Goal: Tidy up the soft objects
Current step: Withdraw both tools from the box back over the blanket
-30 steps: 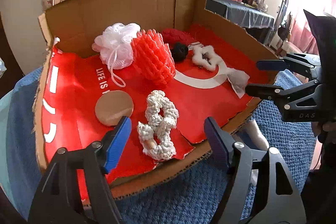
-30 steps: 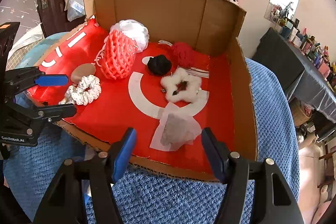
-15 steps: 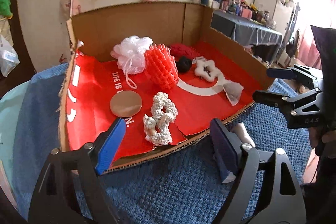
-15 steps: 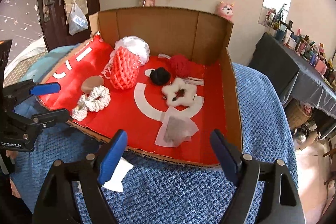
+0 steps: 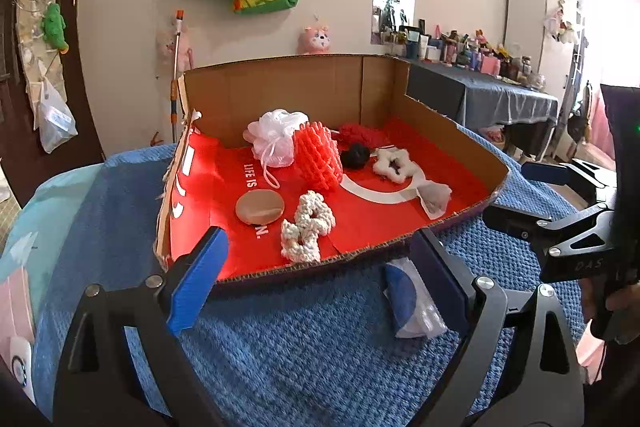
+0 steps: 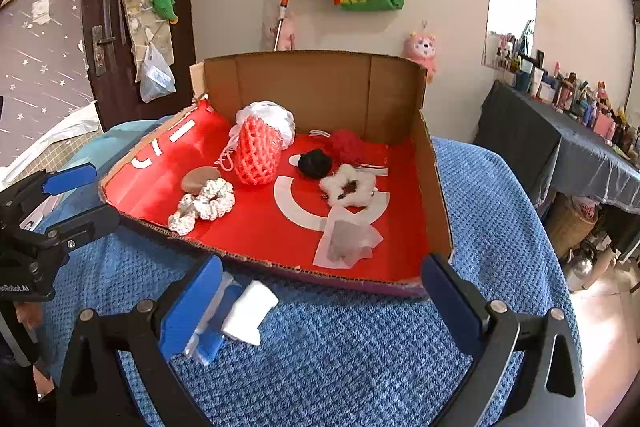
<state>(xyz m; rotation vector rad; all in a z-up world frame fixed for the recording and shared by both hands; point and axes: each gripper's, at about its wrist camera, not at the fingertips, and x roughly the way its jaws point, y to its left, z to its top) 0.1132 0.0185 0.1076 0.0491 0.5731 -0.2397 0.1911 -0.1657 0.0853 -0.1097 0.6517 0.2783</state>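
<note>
Left gripper (image 5: 316, 279) and right gripper (image 6: 320, 301) hover wide apart, empty, before the cardboard box (image 6: 434, 187)

box (image 5: 288, 95): cardboard, red-lined, front side open; set on blue blanket
white pouf (image 5: 276, 137): mesh, w/ cord; seen at back left, touching red net
red net (image 5: 320, 157): foam mesh, upright, centre of box
tan disc (image 5: 260, 207): flat round pad, laid front left
cream scrunchie (image 5: 306, 227): knitted, twisted, near front edge, just beside disc
black ball (image 5: 356, 155): small, fuzzy, behind centre
red yarn (image 5: 360, 133): at back wall
white fluffy scrunchie (image 5: 392, 165): dark middle, right of black ball
pouch (image 5: 434, 195): thin grey-white, flat, front right
</note>
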